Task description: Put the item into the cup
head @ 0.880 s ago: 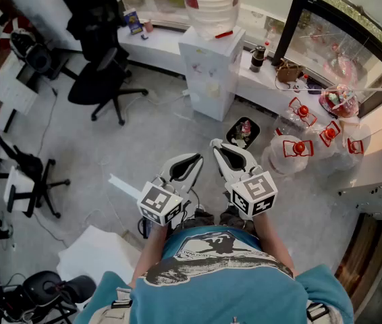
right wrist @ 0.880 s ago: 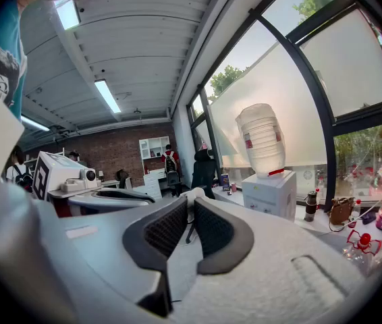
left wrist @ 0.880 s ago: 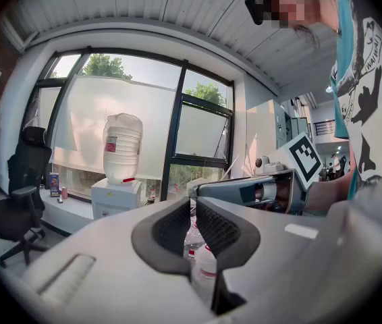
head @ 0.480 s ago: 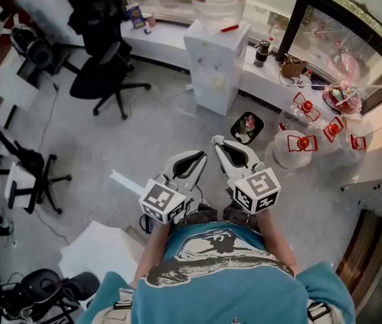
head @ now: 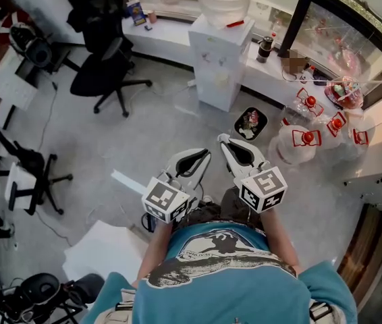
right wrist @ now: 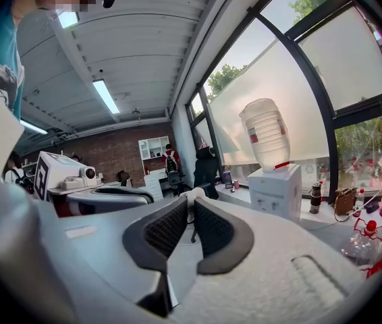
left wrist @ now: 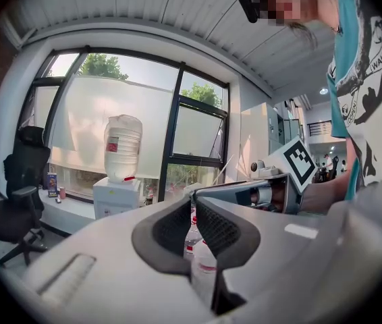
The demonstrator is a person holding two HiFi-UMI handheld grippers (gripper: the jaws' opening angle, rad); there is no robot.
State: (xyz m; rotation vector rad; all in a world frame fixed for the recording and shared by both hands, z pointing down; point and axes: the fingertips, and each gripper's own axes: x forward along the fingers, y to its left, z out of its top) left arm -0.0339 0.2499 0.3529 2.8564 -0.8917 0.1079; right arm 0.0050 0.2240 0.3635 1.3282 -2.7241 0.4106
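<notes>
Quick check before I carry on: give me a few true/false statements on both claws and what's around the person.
1. The left claw grips an item. False: it is shut with nothing between its jaws.
2. The right claw is empty. True.
3. A water dispenser stands ahead by the window. True.
4. A cup sits on the floor ahead. False: no cup shows in any view.
5. The office chair is right of the dispenser. False: it is left of it in the head view.
</notes>
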